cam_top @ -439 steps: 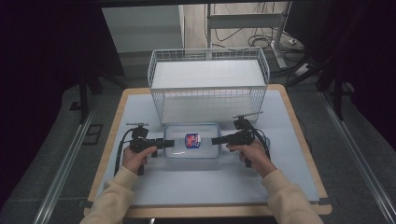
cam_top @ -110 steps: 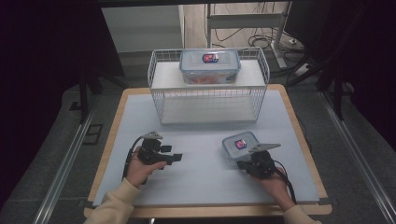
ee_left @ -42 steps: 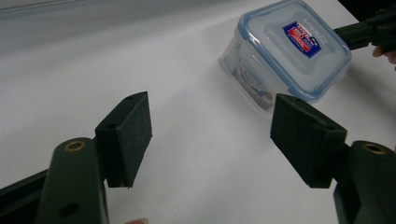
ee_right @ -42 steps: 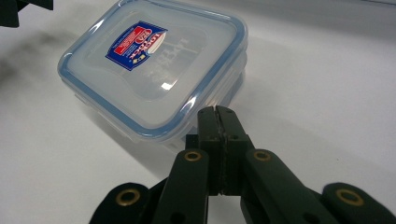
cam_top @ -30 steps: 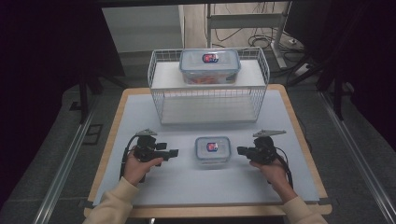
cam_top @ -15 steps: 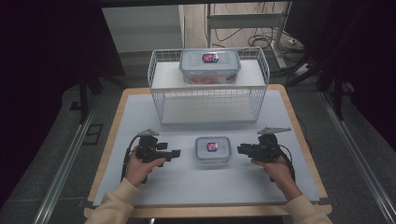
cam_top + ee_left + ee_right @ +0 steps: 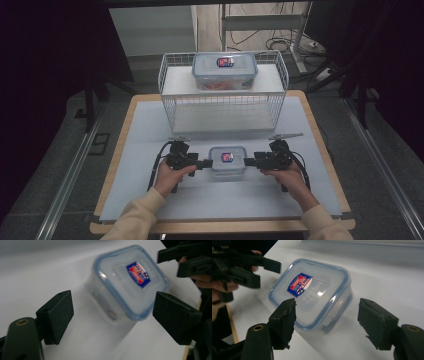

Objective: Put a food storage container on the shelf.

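A small clear box with a blue-rimmed lid and a red and blue label [image 7: 227,159] lies flat on the white table mat [image 7: 145,140]. My left gripper [image 7: 205,163] points at its left end, and my right gripper [image 7: 248,161] points at its right end. In the left gripper view the jaws [image 7: 115,313] have just been opening, and the box [image 7: 130,282] reaches in between them untouched. The right gripper's jaws [image 7: 328,323] have also just been opening and stand wide around the near corner of the box [image 7: 312,292], with no pad on it.
A white wire basket [image 7: 167,95] stands upside down at the back of the mat. On top of it sits a larger clear box with a blue-rimmed lid [image 7: 225,70]. Bare mat lies in front of the hands and on both sides.
My left gripper has slid right up to the small box. The right gripper's jaws have spread apart. The box has stayed where it was.
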A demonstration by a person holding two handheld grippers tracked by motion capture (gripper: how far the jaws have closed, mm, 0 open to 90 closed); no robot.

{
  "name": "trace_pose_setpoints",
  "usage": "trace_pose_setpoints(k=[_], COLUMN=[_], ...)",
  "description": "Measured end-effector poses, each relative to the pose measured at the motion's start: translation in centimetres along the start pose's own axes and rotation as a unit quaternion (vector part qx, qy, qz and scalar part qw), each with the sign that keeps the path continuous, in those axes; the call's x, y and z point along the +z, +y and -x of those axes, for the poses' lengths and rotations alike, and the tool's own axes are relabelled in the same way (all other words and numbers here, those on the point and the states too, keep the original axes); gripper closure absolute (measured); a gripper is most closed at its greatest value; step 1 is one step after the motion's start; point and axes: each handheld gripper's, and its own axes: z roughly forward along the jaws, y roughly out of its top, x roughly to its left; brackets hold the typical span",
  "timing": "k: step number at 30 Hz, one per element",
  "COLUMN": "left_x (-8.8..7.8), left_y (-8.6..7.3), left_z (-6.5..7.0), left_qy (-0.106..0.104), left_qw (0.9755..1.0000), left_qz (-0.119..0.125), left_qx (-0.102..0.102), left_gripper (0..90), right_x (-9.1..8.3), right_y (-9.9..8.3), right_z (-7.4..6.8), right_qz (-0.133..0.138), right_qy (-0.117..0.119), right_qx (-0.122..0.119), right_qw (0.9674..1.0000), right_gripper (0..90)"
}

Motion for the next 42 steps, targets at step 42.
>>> trace_pose_setpoints(k=[42], left_x=[0.1], left_y=[-2.0], left_z=[0.8], left_qy=[-0.044], left_qw=[0.9989], left_qz=[0.018], left_qx=[0.006], left_gripper=[51.4], right_x=[1.4], right_y=[-1.4], right_z=[-0.6], right_qz=[-0.009], right_qy=[0.041], right_qx=[0.036], right_qw=[0.9985], right_gripper=[47.9])
